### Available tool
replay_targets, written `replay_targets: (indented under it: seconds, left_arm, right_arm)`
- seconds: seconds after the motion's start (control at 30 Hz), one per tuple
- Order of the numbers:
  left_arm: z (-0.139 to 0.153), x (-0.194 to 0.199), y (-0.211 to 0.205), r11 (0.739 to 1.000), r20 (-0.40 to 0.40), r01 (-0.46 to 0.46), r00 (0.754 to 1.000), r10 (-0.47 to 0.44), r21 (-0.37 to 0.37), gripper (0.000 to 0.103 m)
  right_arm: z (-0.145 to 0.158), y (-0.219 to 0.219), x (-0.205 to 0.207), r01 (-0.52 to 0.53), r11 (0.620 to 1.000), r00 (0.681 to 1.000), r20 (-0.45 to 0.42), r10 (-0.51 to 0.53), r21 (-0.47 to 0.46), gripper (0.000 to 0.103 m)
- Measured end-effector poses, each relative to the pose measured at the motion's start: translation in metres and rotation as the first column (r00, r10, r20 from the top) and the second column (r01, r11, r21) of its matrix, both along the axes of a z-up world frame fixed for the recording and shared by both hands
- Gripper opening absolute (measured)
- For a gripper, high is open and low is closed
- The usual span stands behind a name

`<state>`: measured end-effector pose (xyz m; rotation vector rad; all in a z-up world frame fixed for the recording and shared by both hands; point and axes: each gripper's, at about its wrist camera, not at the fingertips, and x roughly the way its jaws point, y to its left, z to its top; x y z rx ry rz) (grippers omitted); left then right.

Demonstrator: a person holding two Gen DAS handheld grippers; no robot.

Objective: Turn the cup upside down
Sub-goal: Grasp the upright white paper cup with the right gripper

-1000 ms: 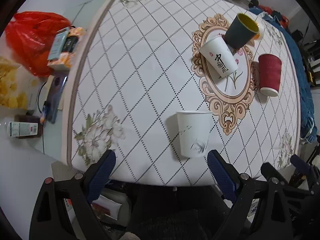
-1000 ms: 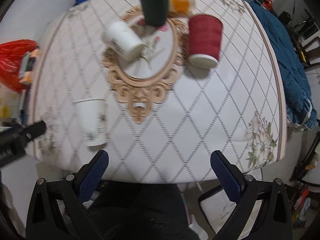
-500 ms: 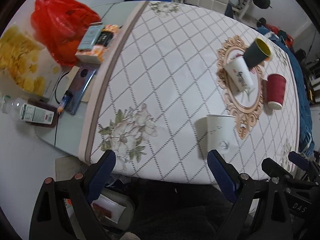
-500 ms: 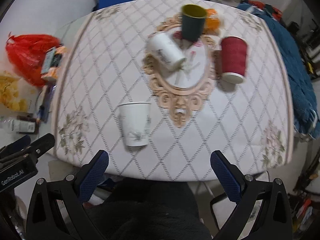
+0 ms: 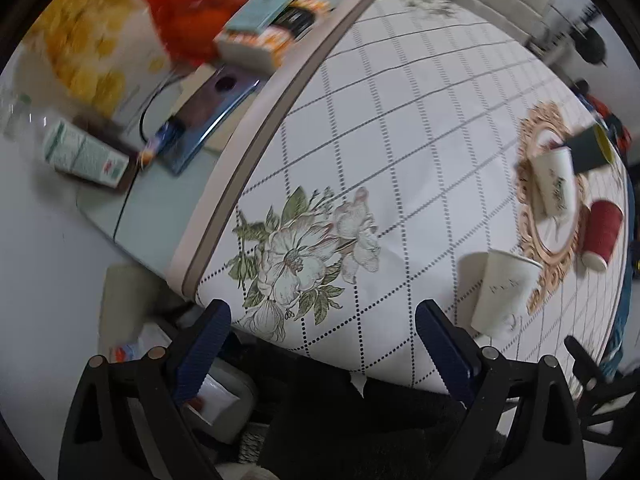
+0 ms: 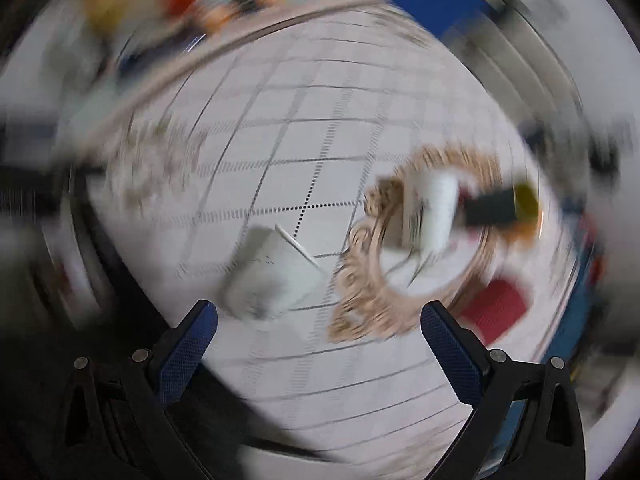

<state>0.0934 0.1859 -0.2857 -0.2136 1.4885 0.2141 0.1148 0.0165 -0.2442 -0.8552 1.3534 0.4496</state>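
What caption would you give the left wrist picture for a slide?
Open left tongs hang over the table edge, a white paper cup upright to their right on the flowered tablecloth.

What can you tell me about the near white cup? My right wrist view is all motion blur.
Observer: The near white cup seems to stand rim up on the tablecloth, with nothing gripping it.
Operator: Are the left tongs near it?
Observer: The left tongs are open and empty. The cup sits to their right, outside the gap.
Operator: Is anything lying off the cloth?
Observer: A phone lies on the bare table beside the cloth's left edge.
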Motion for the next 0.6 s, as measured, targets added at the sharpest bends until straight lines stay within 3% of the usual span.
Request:
replay_targets:
  seconds: [0.07,0.1,0.17,0.2,0.27,0.3,0.33,0.4,0.47,0.57,0.6]
  left_arm:
    - [-0.009,-0.001,0.003,1.000,-0.018,-0.030,0.999,0.030,-0.007,0.094]
    - [-0.013,-0.001,0.003,0.999,-0.026,-0.042,0.999,0.041,-0.008,0.094]
    - [-0.020,-0.001,0.002,0.999,-0.040,-0.054,0.998,0.054,-0.003,0.095]
    - [-0.024,-0.001,0.001,0.998,-0.047,-0.059,0.997,0.059,-0.001,0.095]
    - [-0.032,-0.002,0.000,0.997,-0.061,-0.070,0.996,0.070,-0.006,0.095]
    - [-0.035,-0.002,-0.001,0.997,-0.067,-0.075,0.995,0.074,-0.008,0.095]
    - [-0.037,-0.003,-0.002,0.997,-0.070,-0.079,0.995,0.078,-0.009,0.095]
    - [-0.044,-0.004,-0.001,0.996,-0.079,-0.087,0.993,0.086,-0.008,0.095]
    - [-0.050,-0.004,0.000,0.995,-0.088,-0.096,0.992,0.095,-0.012,0.095]
    - [-0.058,-0.004,0.002,0.994,-0.100,-0.109,0.989,0.108,0.003,0.095]
    - [-0.060,-0.004,0.002,0.994,-0.103,-0.109,0.989,0.109,0.004,0.095]
  right_arm:
    - [-0.014,0.016,-0.014,-0.252,0.959,0.965,0.034,0.258,-0.132,0.103]
    - [-0.023,0.022,-0.023,-0.377,0.905,0.920,0.035,0.390,-0.198,0.103]
    - [-0.047,0.027,-0.044,-0.612,0.724,0.768,-0.020,0.640,-0.320,0.103]
    - [-0.056,0.026,-0.052,-0.685,0.635,0.694,-0.054,0.718,-0.356,0.103]
    - [-0.077,0.018,-0.073,-0.816,0.404,0.497,-0.145,0.856,-0.414,0.100]
    - [-0.086,0.013,-0.083,-0.853,0.293,0.401,-0.182,0.898,-0.432,0.099]
    - [-0.096,0.003,-0.093,-0.881,0.152,0.278,-0.231,0.932,-0.448,0.099]
    - [-0.109,-0.009,-0.104,-0.891,-0.044,0.106,-0.302,0.947,-0.452,0.099]
    - [-0.118,-0.020,-0.112,-0.874,-0.195,-0.027,-0.357,0.934,-0.444,0.099]
    - [-0.131,-0.037,-0.116,-0.825,-0.380,-0.194,-0.420,0.886,-0.419,0.099]
    - [-0.134,-0.042,-0.117,-0.808,-0.426,-0.235,-0.440,0.867,-0.407,0.099]
